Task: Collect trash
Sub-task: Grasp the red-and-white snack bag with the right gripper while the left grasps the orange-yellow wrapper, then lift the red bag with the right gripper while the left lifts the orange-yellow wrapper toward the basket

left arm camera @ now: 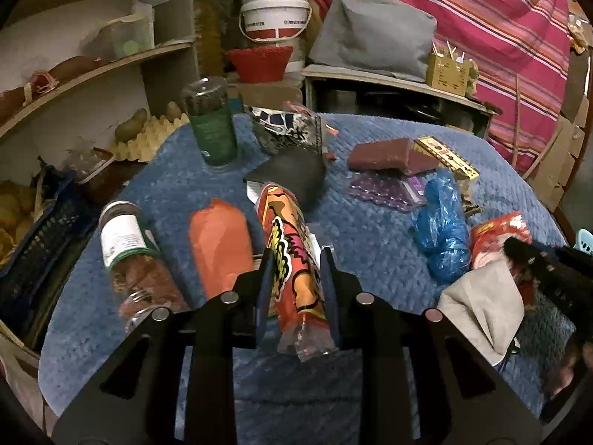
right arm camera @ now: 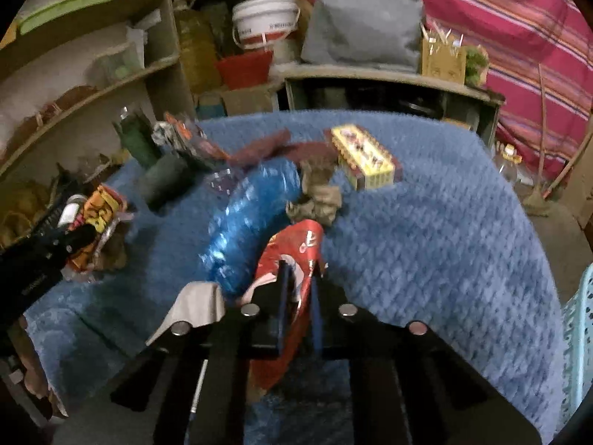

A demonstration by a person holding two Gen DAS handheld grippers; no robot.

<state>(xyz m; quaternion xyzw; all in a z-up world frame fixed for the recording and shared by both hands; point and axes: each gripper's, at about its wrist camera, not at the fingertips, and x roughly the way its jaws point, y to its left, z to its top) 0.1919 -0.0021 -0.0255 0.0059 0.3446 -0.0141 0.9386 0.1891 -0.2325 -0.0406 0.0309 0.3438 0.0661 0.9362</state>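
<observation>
Our left gripper (left arm camera: 296, 259) has its fingers clamped on a long orange cartoon-printed snack wrapper (left arm camera: 292, 256), lifted above the blue quilted cloth on the table (left arm camera: 374, 244). Our right gripper (right arm camera: 298, 278) has its fingers pinched tight on a crumpled red foil wrapper (right arm camera: 292, 256) beside a blue plastic bag (right arm camera: 248, 222).
</observation>
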